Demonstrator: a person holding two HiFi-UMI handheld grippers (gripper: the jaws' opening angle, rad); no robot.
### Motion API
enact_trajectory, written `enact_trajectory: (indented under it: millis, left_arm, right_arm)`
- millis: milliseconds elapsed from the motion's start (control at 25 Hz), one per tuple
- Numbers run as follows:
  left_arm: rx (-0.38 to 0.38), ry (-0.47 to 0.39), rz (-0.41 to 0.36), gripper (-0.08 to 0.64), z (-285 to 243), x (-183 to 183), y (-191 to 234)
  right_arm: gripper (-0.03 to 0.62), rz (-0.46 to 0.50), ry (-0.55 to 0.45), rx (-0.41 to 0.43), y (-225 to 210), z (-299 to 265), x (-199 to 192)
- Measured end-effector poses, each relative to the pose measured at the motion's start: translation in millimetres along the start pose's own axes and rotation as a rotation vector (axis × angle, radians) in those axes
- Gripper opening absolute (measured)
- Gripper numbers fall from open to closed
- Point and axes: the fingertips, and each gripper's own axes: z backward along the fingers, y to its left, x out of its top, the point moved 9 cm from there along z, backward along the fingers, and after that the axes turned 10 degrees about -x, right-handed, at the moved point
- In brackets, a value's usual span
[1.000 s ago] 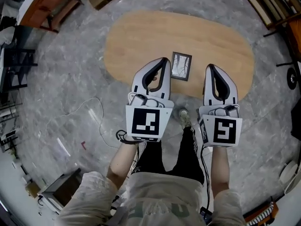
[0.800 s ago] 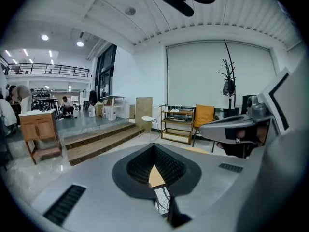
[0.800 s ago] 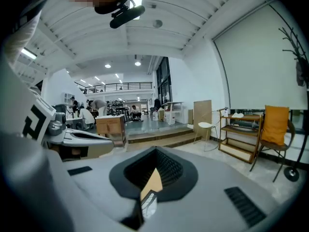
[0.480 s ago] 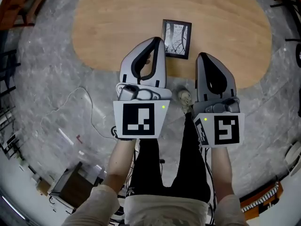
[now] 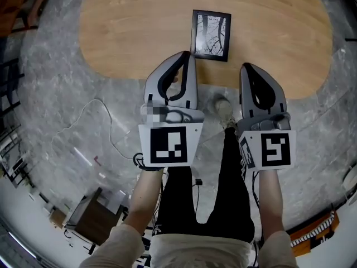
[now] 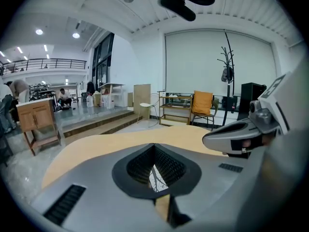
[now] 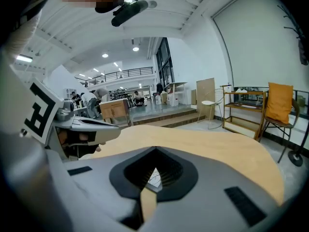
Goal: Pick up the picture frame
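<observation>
A dark picture frame [image 5: 211,35] with a black-and-white print lies flat on the oval wooden table [image 5: 122,32], near its front edge. My left gripper [image 5: 188,56] is shut and empty. Its tip is over the table's front edge, just short of the frame's near left corner. My right gripper [image 5: 246,67] is also shut and empty, with its tip right of the frame and a little nearer to me. A sliver of the frame [image 6: 155,177] shows through the hollow of the left gripper [image 6: 154,145]. Through the right gripper [image 7: 155,149] I glimpse the frame [image 7: 154,178] again.
The table stands on a grey marble floor, where a thin cable [image 5: 106,121] runs at the left. A dark box [image 5: 92,222] sits at the lower left. The person's shoe [image 5: 223,108] is under the table edge. Beyond the table are a chair with an orange cushion [image 6: 202,103] and a coat stand [image 6: 226,71].
Both grippers have sunk toward the table, side by side. The table and frame look larger and closer now. Both stayed shut.
</observation>
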Motion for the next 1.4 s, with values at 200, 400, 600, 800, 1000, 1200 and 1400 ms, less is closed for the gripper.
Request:
enact_trajectory:
  millis: [200, 400, 600, 800, 1000, 1200, 1400]
  left_arm:
    - [-0.091, 0.037, -0.026, 0.009, -6.3, 1.3, -2.2]
    - [-0.178, 0.099, -0.137, 0.009, -18.6, -4.0, -6.3]
    - [-0.294, 0.172, -0.241, 0.122, -40.9, -10.3, -11.9]
    - [-0.496, 0.422, -0.511, 0.310, -73.1, -38.1, -28.1]
    - [-0.608, 0.647, -0.721, 0.366, -88.0, -82.8, -40.8]
    - [-0.682, 0.781, -0.696, 0.449, -93.6, -111.6, -44.0]
    - [-0.681, 0.816, -0.765, 0.461, -99.9, -126.6, -47.4]
  right_arm:
    - [0.005, 0.029, 0.010, -0.003, -7.9, -1.1, 0.8]
    - [0.005, 0.023, 0.017, -0.006, -13.0, -1.5, -2.4]
    - [0.005, 0.013, 0.033, 0.024, -12.7, 2.9, -8.3]
    - [0.005, 0.022, 0.061, 0.041, -14.9, 7.7, -18.4]
    - [0.005, -0.015, 0.096, 0.017, -16.8, 11.8, -29.8]
    - [0.005, -0.052, 0.139, 0.001, -19.1, 14.0, -39.7]
    - [0.005, -0.069, 0.158, 0.015, -18.4, 15.4, -45.5]
